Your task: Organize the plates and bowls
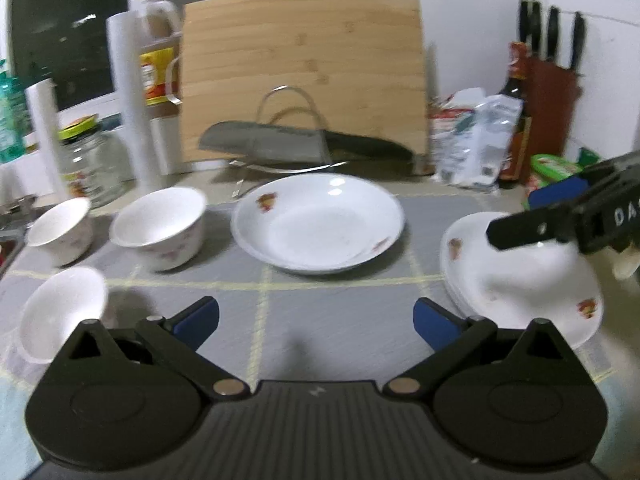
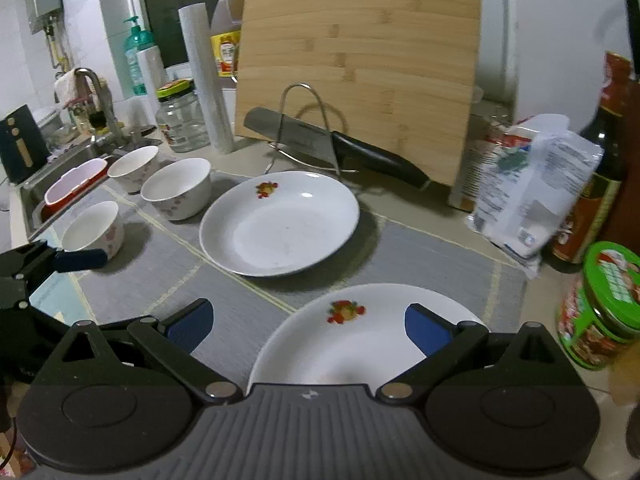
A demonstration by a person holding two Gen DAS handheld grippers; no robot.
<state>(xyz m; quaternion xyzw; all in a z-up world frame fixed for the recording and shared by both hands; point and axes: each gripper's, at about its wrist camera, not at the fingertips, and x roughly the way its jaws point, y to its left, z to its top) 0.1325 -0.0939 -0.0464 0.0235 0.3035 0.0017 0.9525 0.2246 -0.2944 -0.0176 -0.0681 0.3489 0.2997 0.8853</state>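
On the grey woven mat [image 2: 420, 256] covering the table, three small white ceramic bowls with pink floral prints [image 2: 178, 188] cluster at the left, a wide white shallow plate with a fruit motif [image 2: 280, 222] lies in the middle, and a matching white plate [image 2: 360, 344] sits at the right. The left tongs [image 1: 316, 322] hover released and empty over bare mat, while the right tongs [image 2: 310, 324] hang released above the nearer plate. Stacking looks barely begun; next, the right tongs likely must pinch that plate's rim.
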